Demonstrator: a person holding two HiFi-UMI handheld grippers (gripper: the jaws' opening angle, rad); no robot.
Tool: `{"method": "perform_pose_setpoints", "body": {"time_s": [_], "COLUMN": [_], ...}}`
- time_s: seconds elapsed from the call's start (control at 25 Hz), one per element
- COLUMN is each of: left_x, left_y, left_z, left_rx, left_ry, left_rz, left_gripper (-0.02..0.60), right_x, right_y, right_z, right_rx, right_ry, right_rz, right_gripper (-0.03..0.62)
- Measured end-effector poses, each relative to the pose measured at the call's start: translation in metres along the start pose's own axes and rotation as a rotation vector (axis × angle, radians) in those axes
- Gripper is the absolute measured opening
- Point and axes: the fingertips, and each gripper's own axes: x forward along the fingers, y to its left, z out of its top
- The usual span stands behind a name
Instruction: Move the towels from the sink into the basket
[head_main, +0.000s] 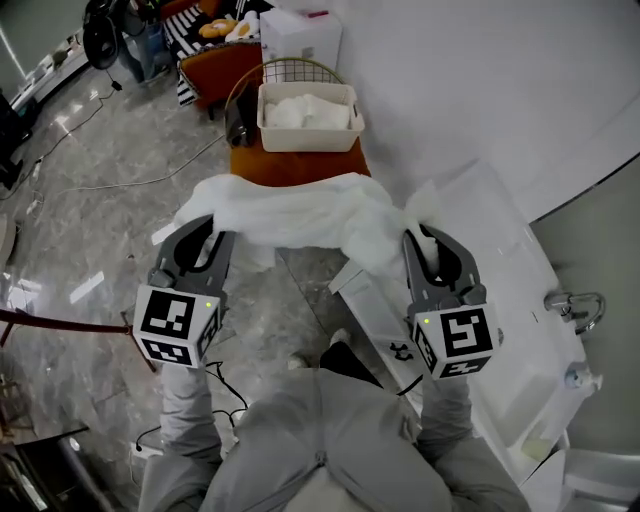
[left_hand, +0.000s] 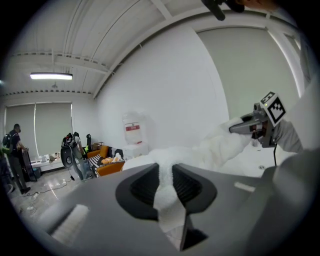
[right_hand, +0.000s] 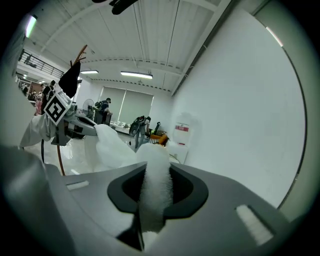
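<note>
At the bottom of the head view, the person's grey trousers (head_main: 320, 440) are seen, with a marker cube (head_main: 178, 322) at lower left and another marker cube (head_main: 455, 340) at lower right. Just above them, the left gripper (head_main: 216, 238) and the right gripper (head_main: 414, 246) are held level with each other and well apart. A white towel (head_main: 300, 212) is stretched between them across the middle of the frame and is held above the grey marble floor (head_main: 100, 190).

In the left gripper view, the jaws are closed tight on a thin fold of the towel, which is pinched at the centre of the frame. In the right gripper view, the jaws are likewise clamped on a thick roll of the towel, which stands up between the pads.

Along the right edge of the head view, the white sink (head_main: 500, 260) is seen, with a chrome faucet (head_main: 575, 303) at its far side. The towel is held clear of the sink, to its left.

Beyond the towel, in the upper middle of the frame, a white basket (head_main: 310, 138) is set on an orange stool (head_main: 300, 165), and more white towels (head_main: 300, 110) are seen inside it. A white box (head_main: 300, 35) is placed behind the basket, at the top edge.
</note>
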Motion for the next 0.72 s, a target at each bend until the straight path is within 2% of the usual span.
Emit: {"method": "perform_pose_setpoints", "body": {"time_s": [0.2,0.72], "left_x": [0.016,0.127], "left_y": [0.035,0.112], "left_z": [-0.001,0.020], "left_rx": [-0.043,-0.030], "left_ry": [-0.024,0.002], "left_rz": [0.049,0.101], "left_gripper": [0.132,0.132], "right_x": [0.049,0.195], "right_y": [0.003,-0.036], "right_z": [0.014,0.029], "right_rx": [-0.009,0.045], "right_ry": [-0.028,-0.042], "right_rz": [0.033,0.095], "right_gripper": [0.058,0.058]}}
